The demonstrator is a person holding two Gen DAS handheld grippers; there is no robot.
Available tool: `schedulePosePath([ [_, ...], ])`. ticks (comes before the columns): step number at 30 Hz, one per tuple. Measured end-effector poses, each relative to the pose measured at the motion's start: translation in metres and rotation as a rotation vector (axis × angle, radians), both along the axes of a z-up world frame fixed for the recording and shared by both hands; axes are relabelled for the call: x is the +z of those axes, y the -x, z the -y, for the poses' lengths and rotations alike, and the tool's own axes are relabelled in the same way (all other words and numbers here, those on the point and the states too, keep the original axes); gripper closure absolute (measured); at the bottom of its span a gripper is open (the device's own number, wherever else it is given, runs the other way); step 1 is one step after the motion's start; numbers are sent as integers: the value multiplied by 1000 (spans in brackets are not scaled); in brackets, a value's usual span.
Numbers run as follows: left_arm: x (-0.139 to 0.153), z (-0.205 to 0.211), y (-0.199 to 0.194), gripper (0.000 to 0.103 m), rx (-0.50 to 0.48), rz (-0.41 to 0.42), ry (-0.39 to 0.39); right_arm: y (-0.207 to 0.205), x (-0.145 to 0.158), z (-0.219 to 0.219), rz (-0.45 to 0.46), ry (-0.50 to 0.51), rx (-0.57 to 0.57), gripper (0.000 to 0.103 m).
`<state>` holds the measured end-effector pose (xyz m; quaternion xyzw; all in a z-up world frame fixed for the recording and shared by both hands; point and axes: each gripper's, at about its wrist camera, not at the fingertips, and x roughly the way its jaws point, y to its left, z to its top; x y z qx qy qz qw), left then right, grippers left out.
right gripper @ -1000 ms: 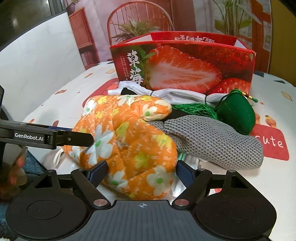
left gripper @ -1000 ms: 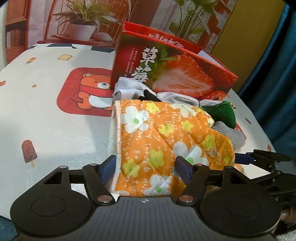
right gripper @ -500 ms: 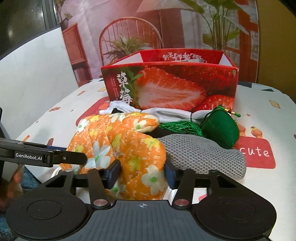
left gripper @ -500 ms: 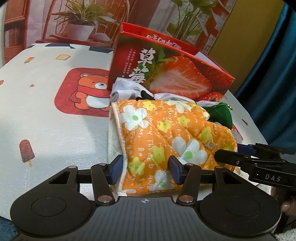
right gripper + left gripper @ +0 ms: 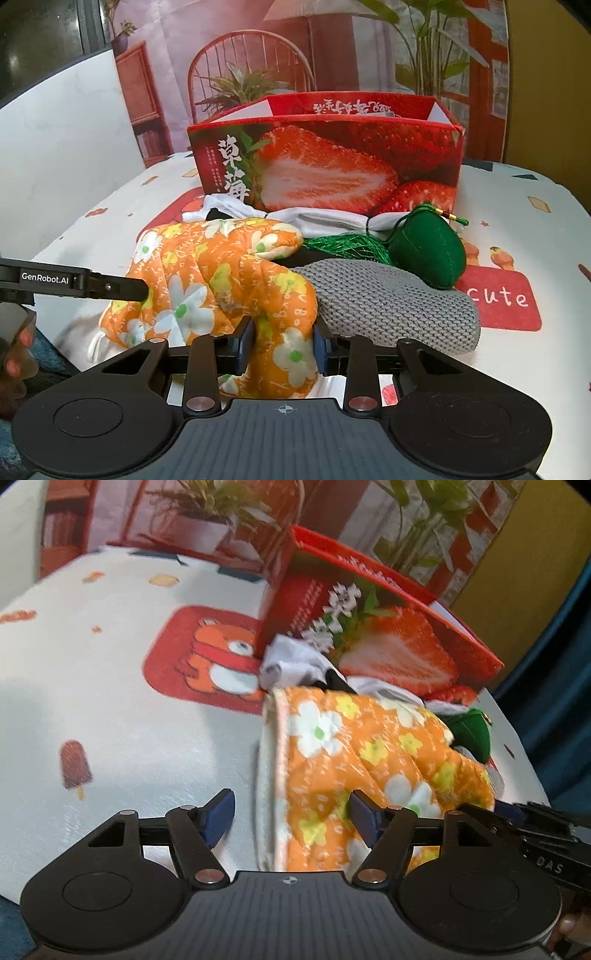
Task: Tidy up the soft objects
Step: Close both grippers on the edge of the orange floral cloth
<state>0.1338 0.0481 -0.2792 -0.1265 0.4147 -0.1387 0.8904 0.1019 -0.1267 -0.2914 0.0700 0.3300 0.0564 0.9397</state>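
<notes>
Orange floral mitt (image 5: 221, 280): pinched at 6 o'clock by closing right hand-held gripper (image 5: 282, 345); left hand-held gripper (image 5: 291, 818) opening, unclenched, astride cuff.

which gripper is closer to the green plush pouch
Right. The right gripper, closing on the orange floral mitt, sits nearer the green pouch; the left gripper is at the mitt's far end.

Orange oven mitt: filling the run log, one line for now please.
right gripper: closing on orange oven mitt | left gripper: opening, straddles mitt edge
</notes>
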Motion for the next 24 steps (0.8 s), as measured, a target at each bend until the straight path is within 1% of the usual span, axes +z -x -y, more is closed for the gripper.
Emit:
schedulePosePath([
  [2, -1, 3, 1, 32, -27, 1, 7, 0, 0, -1, -1, 2, 0, 73],
  [5, -1, 10, 3, 34, -64, 12, -4, 0, 0, -1, 0, 2, 0, 73],
  [7, 0, 11, 5, 39, -70, 26, -5, 0, 0, -1, 0, 1, -1, 73],
  [9, 2, 9, 7, 50, -60, 35, -3, 0, 0, -1, 6, -1, 1, 74],
  [11, 4, 7, 9, 53, -52, 45, -5, 2, 2, -1, 20, -3, 5, 74],
  [13, 7, 6, 13, 58, -43, 67, -17, 4, 5, -3, 38, 2, 14, 75],
  [18, 18, 2, 20, 78, -27, 126, -24, 8, 12, -7, 73, 17, 34, 77],
  [21, 23, 6, 24, 86, -36, 160, -52, 8, 13, -6, 78, 17, 31, 77],
  [24, 27, 12, 28, 87, -64, 196, -77, 8, 14, -7, 82, 15, 29, 77],
])
